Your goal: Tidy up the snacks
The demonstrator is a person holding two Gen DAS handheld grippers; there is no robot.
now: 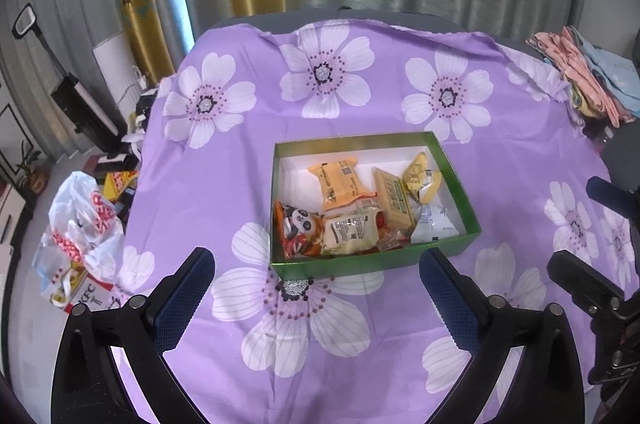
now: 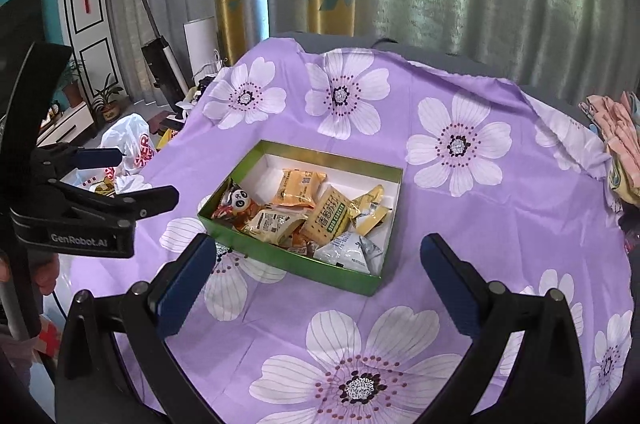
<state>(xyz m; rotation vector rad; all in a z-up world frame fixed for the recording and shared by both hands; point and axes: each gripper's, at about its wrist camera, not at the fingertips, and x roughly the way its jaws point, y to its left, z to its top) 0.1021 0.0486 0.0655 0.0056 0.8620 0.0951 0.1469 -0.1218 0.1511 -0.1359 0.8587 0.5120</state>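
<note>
Hovering with both hand-held grippers, left (image 1: 316,298) and right (image 2: 318,284), wide open and empty above light, crinkly, slippery snacks (image 2: 304,216); best pinched at sealed edges.

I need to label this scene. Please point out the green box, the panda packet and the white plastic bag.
Green box (image 1: 372,262): left wrist view, near outer wall.
Panda packet (image 1: 300,224): left wrist view, panda face.
White plastic bag (image 1: 86,224): left wrist view, crumpled middle.
</note>
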